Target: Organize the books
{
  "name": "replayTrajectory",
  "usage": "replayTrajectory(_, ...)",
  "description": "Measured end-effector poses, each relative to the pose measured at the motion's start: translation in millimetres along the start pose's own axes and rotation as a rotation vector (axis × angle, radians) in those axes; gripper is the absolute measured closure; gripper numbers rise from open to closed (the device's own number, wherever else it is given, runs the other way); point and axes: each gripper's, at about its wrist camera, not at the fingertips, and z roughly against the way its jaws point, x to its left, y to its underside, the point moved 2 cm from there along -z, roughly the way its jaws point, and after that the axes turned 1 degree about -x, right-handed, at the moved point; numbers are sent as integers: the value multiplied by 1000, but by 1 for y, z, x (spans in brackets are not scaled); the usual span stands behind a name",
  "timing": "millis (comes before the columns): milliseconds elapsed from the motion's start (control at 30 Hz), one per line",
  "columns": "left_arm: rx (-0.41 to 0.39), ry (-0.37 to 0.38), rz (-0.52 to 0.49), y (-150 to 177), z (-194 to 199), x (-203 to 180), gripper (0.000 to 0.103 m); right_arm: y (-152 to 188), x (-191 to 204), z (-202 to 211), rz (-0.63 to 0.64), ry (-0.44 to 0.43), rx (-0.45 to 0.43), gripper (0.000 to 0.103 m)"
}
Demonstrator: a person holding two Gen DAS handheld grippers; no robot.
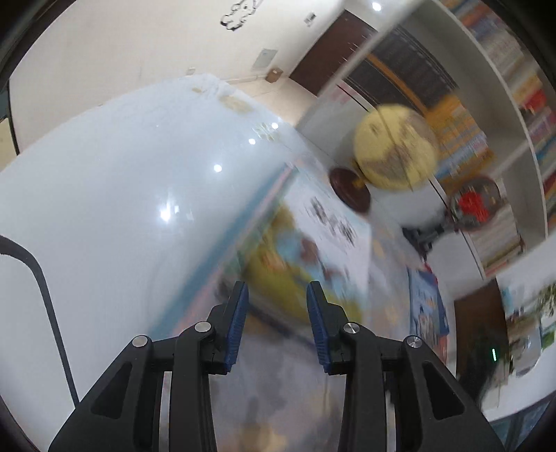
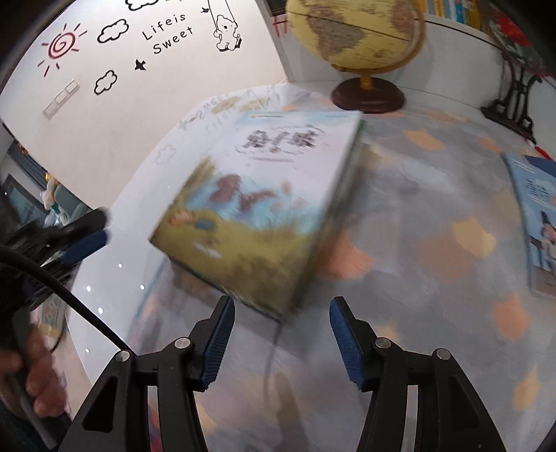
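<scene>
On the worktop [image 2: 434, 194] a book [image 2: 264, 205] lies before the globe [image 2: 358, 31], both grippers' fingers apart and empty: right [image 2: 282, 313] wide, left [image 1: 277, 295] narrower.

Both wrist cameras look steeply down, sharing the globe [image 1: 396, 146].

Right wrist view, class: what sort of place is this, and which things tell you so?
Probably a children's reading room or small library: a globe on the table, picture books lying out, cartoon wall stickers, and packed bookshelves in the left wrist view.
</scene>
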Motion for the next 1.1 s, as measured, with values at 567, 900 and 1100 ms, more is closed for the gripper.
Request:
replayTrajectory(567, 82, 93, -93, 220, 43, -208, 56, 108, -182, 161, -170, -26, -65, 47)
replayTrajectory(900, 91, 131, -248, 269, 61, -299, 47, 147, -262, 248, -278, -11, -178, 36)
replayTrajectory(1100, 96, 167, -241, 271, 43, -308, 29, 161, -293, 255, -321, 46, -168, 36)
